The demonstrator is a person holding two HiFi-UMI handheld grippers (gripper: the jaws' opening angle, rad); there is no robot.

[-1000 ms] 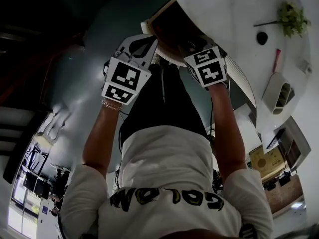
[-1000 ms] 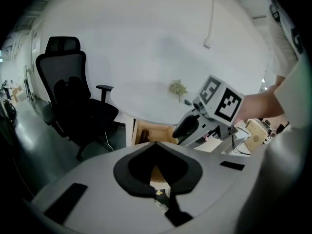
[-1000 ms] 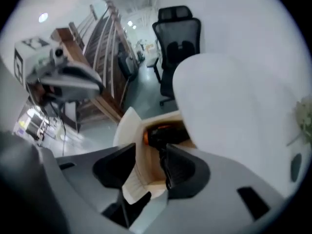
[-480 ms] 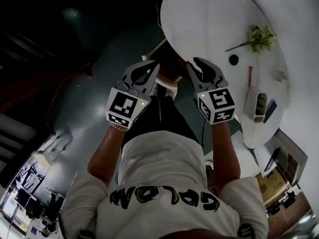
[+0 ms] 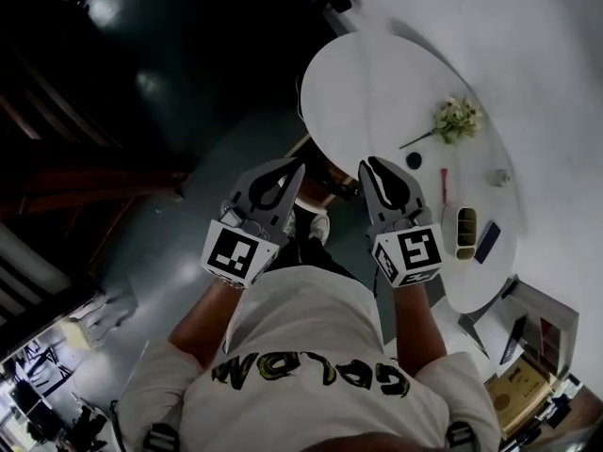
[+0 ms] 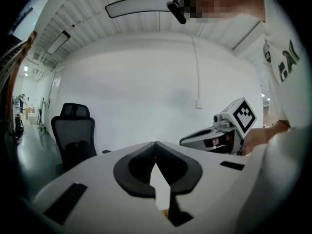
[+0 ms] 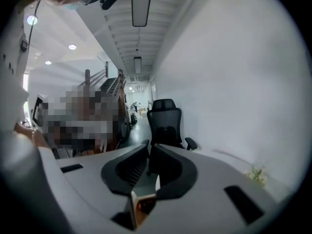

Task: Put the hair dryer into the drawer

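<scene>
Nearly tip to tip on the right gripper [image 7: 148, 146]: jaws have just been drawing in, with only a sliver of gap left and nothing between them. Fully closed on the left gripper [image 6: 156, 144], tips met, likewise empty.

Up and away since a second ago. Back then, both down at the drawer [image 5: 309, 149] under the near rim of the table [image 5: 396, 92]. Now side by side above that rim, pointing roughly level toward the wall behind the table.

No sure sight of the hair dryer in any view: not in either gripper, not made out on the table top. Only a pale slotted thing [image 5: 465, 233] on the table's right part, too small to name.

Of the drawer, just a brown edge under the table's near rim, between the two grippers; inside hidden.

Judged from empty jaws pulled back from the drawer: placing probably done, dryer probably inside. Whether the drawer is pushed shut, cannot tell. Worth a look back under the rim before calling the task finished.
</scene>
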